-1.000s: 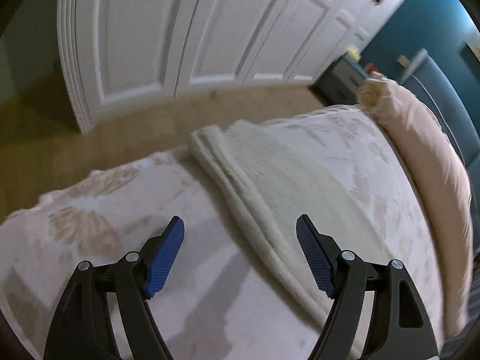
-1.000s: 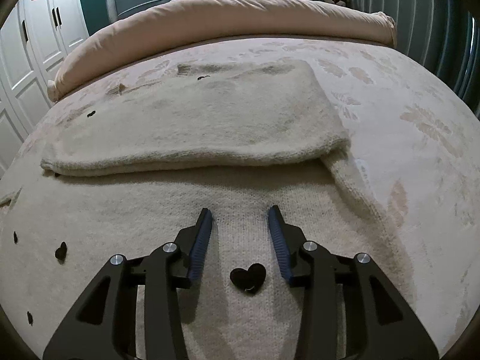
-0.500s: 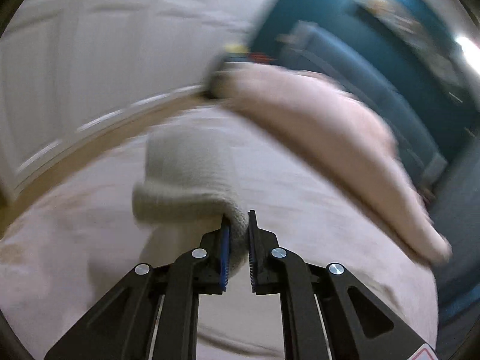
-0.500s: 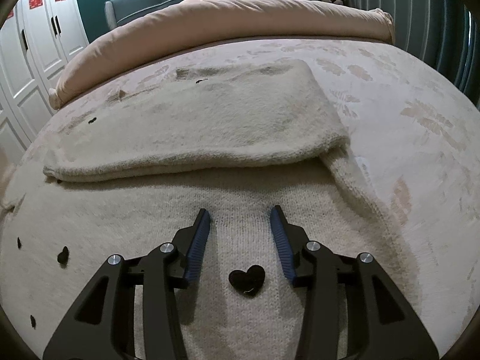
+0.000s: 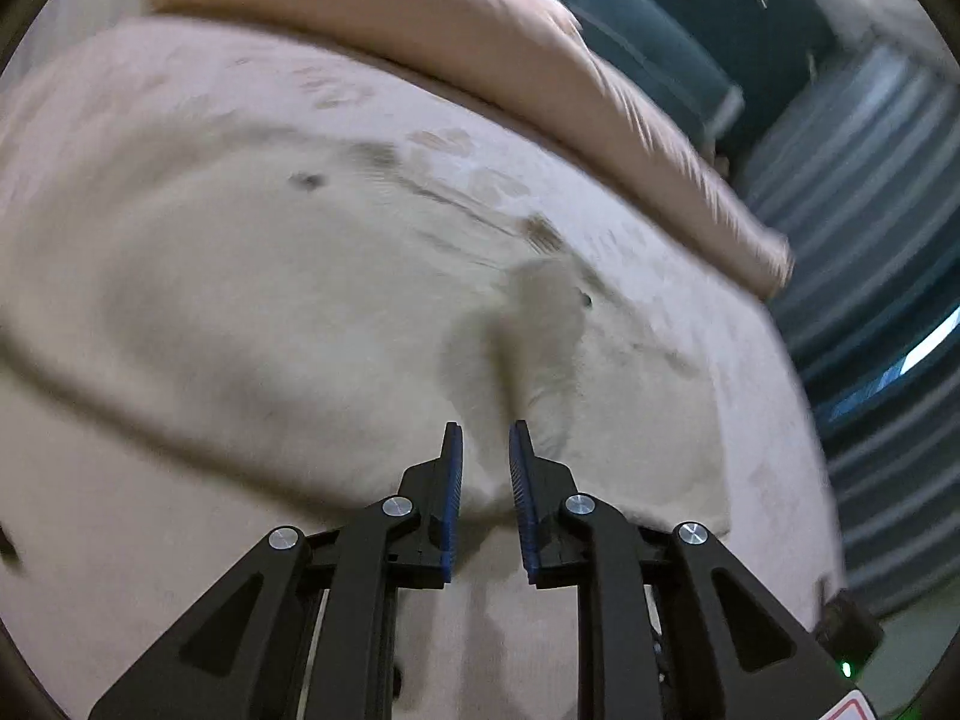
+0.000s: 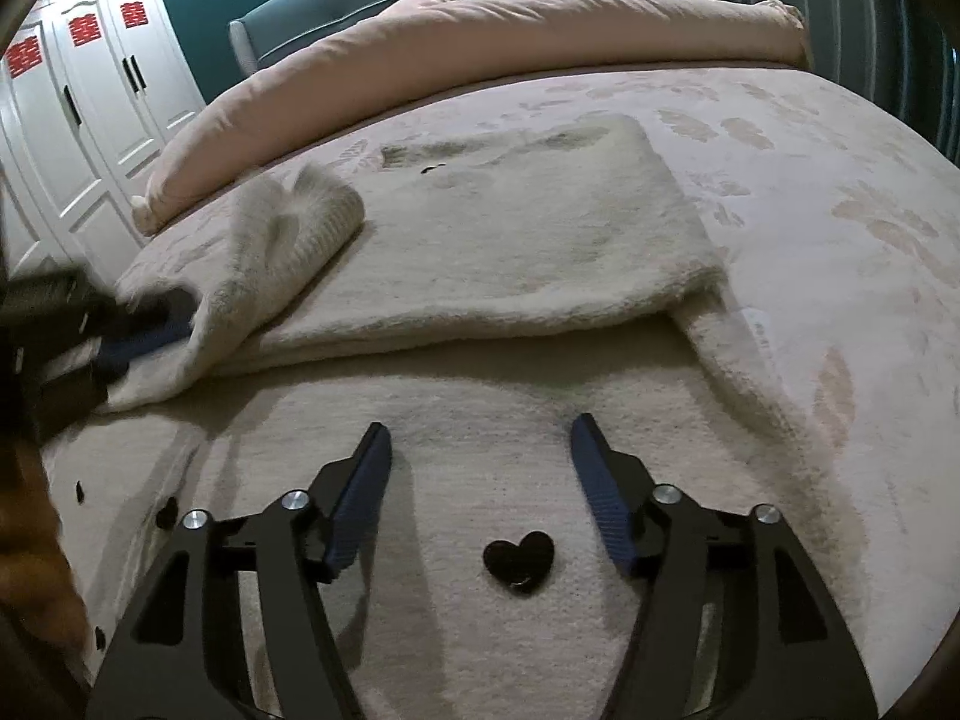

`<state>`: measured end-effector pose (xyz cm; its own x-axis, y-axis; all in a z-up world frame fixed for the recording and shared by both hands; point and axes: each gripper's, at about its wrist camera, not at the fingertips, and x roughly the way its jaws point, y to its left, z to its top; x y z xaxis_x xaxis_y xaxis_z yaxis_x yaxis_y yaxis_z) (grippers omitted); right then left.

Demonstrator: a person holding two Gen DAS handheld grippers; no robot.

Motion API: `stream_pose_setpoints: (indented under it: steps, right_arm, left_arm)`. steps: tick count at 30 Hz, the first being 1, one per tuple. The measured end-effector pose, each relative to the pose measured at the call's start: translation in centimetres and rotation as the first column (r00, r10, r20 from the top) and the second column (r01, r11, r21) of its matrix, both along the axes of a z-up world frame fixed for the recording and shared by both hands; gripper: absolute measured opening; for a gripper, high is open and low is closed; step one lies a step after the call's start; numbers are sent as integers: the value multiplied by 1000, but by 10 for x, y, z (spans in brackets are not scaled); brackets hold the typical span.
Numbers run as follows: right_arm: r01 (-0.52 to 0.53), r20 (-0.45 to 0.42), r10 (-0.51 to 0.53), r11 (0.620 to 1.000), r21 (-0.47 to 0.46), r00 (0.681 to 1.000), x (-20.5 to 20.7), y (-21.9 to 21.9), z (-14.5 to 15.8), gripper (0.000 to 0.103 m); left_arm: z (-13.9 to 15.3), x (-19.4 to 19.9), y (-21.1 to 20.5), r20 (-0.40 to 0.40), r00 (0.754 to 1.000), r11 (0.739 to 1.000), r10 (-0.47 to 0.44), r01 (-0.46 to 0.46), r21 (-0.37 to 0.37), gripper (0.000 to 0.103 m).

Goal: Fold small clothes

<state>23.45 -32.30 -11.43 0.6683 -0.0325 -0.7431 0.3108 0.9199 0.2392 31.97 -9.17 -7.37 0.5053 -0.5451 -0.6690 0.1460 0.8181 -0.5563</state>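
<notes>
A cream knit sweater (image 6: 516, 252) with small black hearts (image 6: 519, 561) lies on the bed, its upper part folded over. Its left sleeve (image 6: 288, 246) is carried across onto that folded part. My left gripper (image 5: 485, 462) has its jaws a little apart and opening; the blurred sleeve (image 5: 534, 330) runs out from between them, and the pads no longer look tight on it. In the right wrist view the left gripper (image 6: 144, 324) sits at the left under the sleeve's cuff. My right gripper (image 6: 480, 450) hovers over the sweater's lower part, jaws opening, nothing gripped.
A patterned pale bedspread (image 6: 840, 192) covers the bed. A rolled pink duvet (image 6: 480, 42) lies along the far side before a teal headboard (image 6: 360, 0). White wardrobe doors (image 6: 90, 96) stand at the left and striped curtains (image 5: 870, 192) at the right.
My left gripper shut on the sleeve's cuff at the bed's edge, swung it fast across onto the folded sweater, and its jaws have parted a little. The right gripper stayed put and widened.
</notes>
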Motion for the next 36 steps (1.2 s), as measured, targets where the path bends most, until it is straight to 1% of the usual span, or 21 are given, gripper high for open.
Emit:
stream_pose_setpoints:
  steps: [2, 4, 7, 9, 12, 13, 16, 18, 21, 22, 23, 24, 26, 28, 30, 31, 32, 33, 34, 35, 36]
  right_arm:
    - [-7, 10, 7, 1000, 6, 1000, -1, 1, 2, 64]
    - [7, 20, -8, 1000, 4, 1000, -4, 0, 8, 64]
    - [-4, 67, 6, 1000, -24, 998, -6, 7, 32, 64]
    - [-27, 88, 29, 999, -22, 996, 2, 14, 49, 70]
    - [-90, 84, 84, 994, 67, 993, 31, 19, 61, 82]
    - [-99, 69, 92, 989, 107, 993, 42, 19, 59, 82]
    - [-36, -4, 38, 982, 184, 999, 71, 11, 42, 82]
    - [29, -64, -16, 977, 213, 998, 84, 4, 28, 81]
    - [47, -94, -28, 978, 204, 995, 100, 5, 21, 50]
    - [35, -95, -16, 979, 201, 995, 105, 6, 21, 35]
    - [21, -102, -1, 980, 199, 995, 111, 8, 23, 10]
    - [7, -89, 12, 978, 210, 996, 117, 7, 32, 10]
    - [-40, 71, 25, 974, 222, 997, 113, 6, 73, 9]
    - [-90, 256, 37, 976, 199, 966, 97, 3, 119, 9]
    - [-66, 302, 14, 984, 163, 953, 87, -9, 123, 9]
    - [-41, 253, 1, 988, 149, 967, 92, -17, 109, 9]
    - [5, 120, -22, 990, 144, 993, 105, -29, 72, 9]
    - [30, 2, -31, 989, 147, 1000, 114, -37, 42, 9]
    - [59, -122, -43, 990, 131, 992, 121, -42, 11, 9]
    - [55, -112, -39, 988, 143, 993, 119, -44, 6, 9]
    - [41, -37, -36, 987, 153, 999, 110, -43, 19, 9]
  left_arm:
    - [-6, -10, 30, -14, 998, 998, 66, -66, -12, 17]
    - [-9, -5, 74, -27, 989, 989, 145, -145, 16, 17]
    - [-11, 8, 126, -34, 975, 974, 222, -219, 66, 17]
    - [-17, 19, 157, -55, 959, 958, 280, -275, 80, 17]
    - [-26, 23, 192, -113, 924, 930, 364, -367, -7, 17]
    - [-27, 24, 199, -130, 915, 920, 382, -390, -42, 17]
    - [-35, 32, 222, -202, 889, 883, 411, -443, -153, 17]
    - [-36, 33, 226, -227, 883, 867, 412, -456, -199, 17]
    - [-32, 39, 221, -213, 894, 877, 395, -436, -203, 17]
    - [-32, 41, 218, -204, 899, 884, 387, -425, -195, 17]
    - [-31, 47, 214, -186, 907, 895, 377, -408, -178, 16]
    - [-30, 48, 214, -172, 911, 902, 374, -400, -161, 4]
    - [-16, 49, 211, -106, 917, 906, 385, -397, -145, 4]
    - [-3, 47, 208, -28, 920, 911, 391, -391, -128, 4]
    - [3, 45, 197, 31, 929, 928, 368, -365, -75, 4]
    - [-1, 45, 190, 37, 938, 938, 345, -344, -41, 5]
    - [-9, 47, 179, 35, 947, 947, 319, -319, 20, 5]
    - [-19, 49, 171, 31, 953, 950, 302, -304, 69, 5]
    - [-29, 50, 163, 17, 957, 951, 289, -289, 115, 5]
    - [-39, 49, 159, 2, 960, 951, 280, -278, 138, 5]
    - [-45, 45, 155, 10, 959, 948, 284, -283, 143, 5]
